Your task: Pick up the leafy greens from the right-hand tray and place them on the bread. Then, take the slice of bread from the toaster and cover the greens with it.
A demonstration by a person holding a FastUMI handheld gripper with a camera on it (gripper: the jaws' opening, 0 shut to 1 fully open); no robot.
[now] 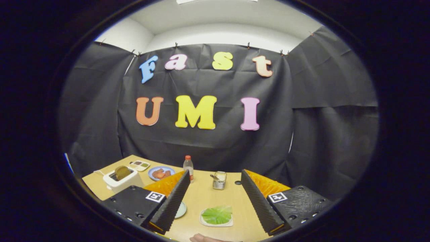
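My gripper (pixel 215 191) hangs open above the wooden table (pixel 205 196), its two ribbed black fingers (pixel 173 201) wide apart with nothing between them. Below and between the fingers a green leaf (pixel 217 215) lies on a small white tray (pixel 215 223). A pale plate (pixel 181 210) peeks out from behind the left finger; what lies on it is hidden. Beyond the left finger stands a white toaster (pixel 121 179) with a browned slice of bread (pixel 122 172) sticking up from its slot.
A blue plate of reddish food (pixel 161 173), a small divided dish (pixel 140 164), a red-capped bottle (pixel 188 166) and a metal basket (pixel 219 180) stand toward the table's back. A hand (pixel 205 238) shows at the near edge. A dark hole (pixel 238 183) sits in the tabletop.
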